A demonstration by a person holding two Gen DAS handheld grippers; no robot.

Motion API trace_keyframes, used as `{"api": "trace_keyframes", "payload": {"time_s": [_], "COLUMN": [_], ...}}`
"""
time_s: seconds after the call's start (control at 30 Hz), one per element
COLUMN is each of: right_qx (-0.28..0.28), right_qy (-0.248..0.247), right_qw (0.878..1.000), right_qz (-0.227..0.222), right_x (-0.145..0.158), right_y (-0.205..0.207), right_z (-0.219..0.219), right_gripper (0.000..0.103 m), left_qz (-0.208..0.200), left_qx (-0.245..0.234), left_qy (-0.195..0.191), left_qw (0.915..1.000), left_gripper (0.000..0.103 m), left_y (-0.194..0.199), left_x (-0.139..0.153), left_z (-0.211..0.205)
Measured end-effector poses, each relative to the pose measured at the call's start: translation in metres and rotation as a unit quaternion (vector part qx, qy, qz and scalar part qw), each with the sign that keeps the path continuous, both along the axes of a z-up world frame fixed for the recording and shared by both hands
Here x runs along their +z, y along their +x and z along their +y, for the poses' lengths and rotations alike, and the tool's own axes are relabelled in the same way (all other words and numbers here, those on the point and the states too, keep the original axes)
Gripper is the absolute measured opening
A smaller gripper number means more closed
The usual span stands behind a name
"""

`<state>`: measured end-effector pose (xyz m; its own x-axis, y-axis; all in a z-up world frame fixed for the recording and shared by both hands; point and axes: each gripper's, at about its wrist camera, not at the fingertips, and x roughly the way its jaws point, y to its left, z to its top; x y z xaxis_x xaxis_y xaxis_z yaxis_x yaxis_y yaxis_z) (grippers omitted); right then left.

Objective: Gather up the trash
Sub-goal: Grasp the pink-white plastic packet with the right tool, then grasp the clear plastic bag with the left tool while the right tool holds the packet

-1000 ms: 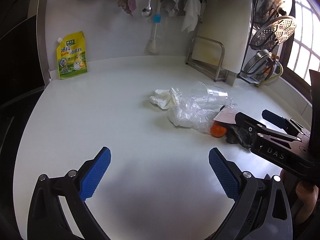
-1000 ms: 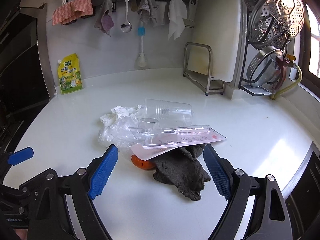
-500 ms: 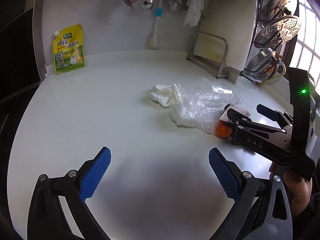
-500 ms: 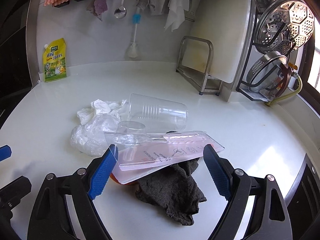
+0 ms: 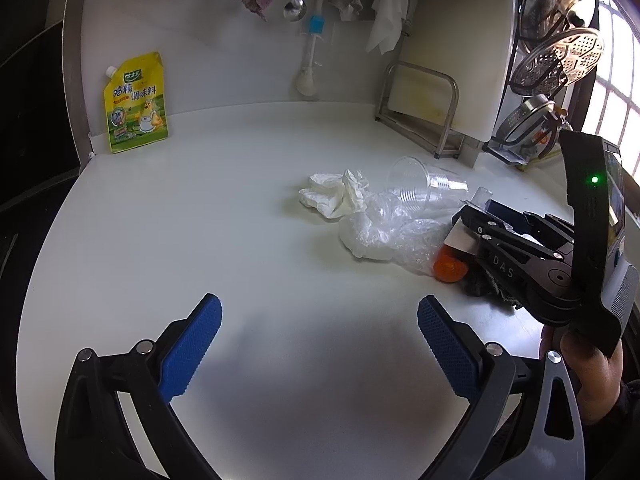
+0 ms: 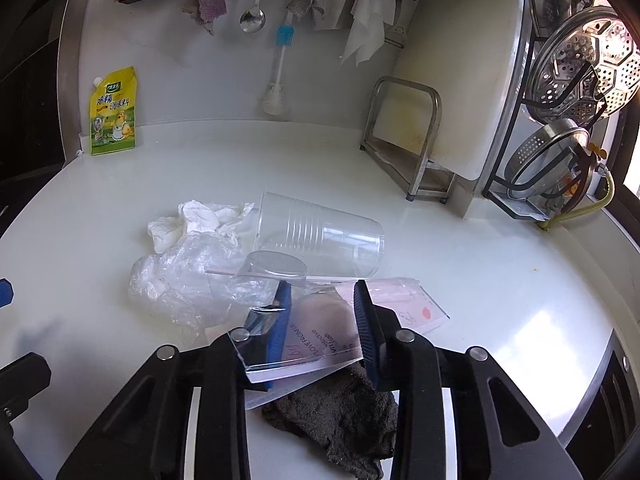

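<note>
The right gripper [image 6: 322, 312] has its blue pads drawn in against the two sides of a clear plastic packet [image 6: 320, 340] with pink printing, which buckles between them; the packet's far end lies flat on the white counter [image 6: 460, 248] ahead and to the right of the pads. Under the packet and nearest the claw sits a dark grey rag [image 6: 344, 412]. Just beyond the pads a clear plastic cup [image 6: 320, 236] lies on its side, mouth to the left, touching a crumpled clear bag [image 6: 188, 276] ahead-left, with a wad of white tissue [image 6: 188, 224] beyond that. An orange scrap [image 5: 450, 268] shows beside the bag in the left wrist view. The left gripper [image 5: 320, 344] hangs with its pads wide apart over bare counter, the trash pile ahead and to its right, well clear of its fingers. Broad open counter stretches ahead-left toward a yellow seasoning pouch [image 5: 136, 104] leaning at the back wall. To the far right a cutting-board rack [image 6: 404, 140] and a steamer rack [image 6: 560, 120] line the counter's edge, well apart from the pile.
</note>
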<state>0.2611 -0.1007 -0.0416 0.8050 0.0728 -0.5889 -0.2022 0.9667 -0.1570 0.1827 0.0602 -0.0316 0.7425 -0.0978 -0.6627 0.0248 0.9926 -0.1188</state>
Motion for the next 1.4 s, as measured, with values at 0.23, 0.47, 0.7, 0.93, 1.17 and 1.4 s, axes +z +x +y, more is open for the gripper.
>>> {"api": "trace_keyframes", "payload": {"time_s": [0.23,0.47,0.7,0.93,1.17,1.4], "right_qx": [-0.014,-0.037,-0.056,-0.059,-0.056,-0.055], "right_qy": [0.032,0.048,0.059,0.079,0.077,0.072], "right_qw": [0.999,0.997,0.995,0.994,0.995,0.995], "right_qz": [-0.035,-0.054,-0.052,-0.044,-0.040,-0.043], "right_x": [0.019,0.030,0.030,0.030,0.029,0.030], "right_y": [-0.016,-0.031,-0.039,-0.040,-0.041,-0.045], "right_z": [-0.026,-0.057,-0.078,-0.087,-0.084,-0.081], "right_gripper": [0.016,0.011,0.011,0.011,0.011,0.011], "left_qz": [0.003,0.008,0.042,0.092,0.097,0.065], "left_qx": [-0.003,0.002,0.010,0.019,-0.003,-0.008], "left_qy": [-0.009,-0.022,-0.015,0.000,0.007,0.009], "left_qw": [0.9999,0.9997,0.9990,0.9955,0.9953,0.9978], "left_gripper": [0.097,0.097,0.097,0.088,0.043,0.037], "left_y": [0.012,0.041,0.082,0.113,0.112,0.096], "left_x": [0.004,0.007,-0.003,-0.024,-0.028,-0.012], "left_z": [-0.007,-0.019,-0.044,-0.055,-0.060,-0.051]}}
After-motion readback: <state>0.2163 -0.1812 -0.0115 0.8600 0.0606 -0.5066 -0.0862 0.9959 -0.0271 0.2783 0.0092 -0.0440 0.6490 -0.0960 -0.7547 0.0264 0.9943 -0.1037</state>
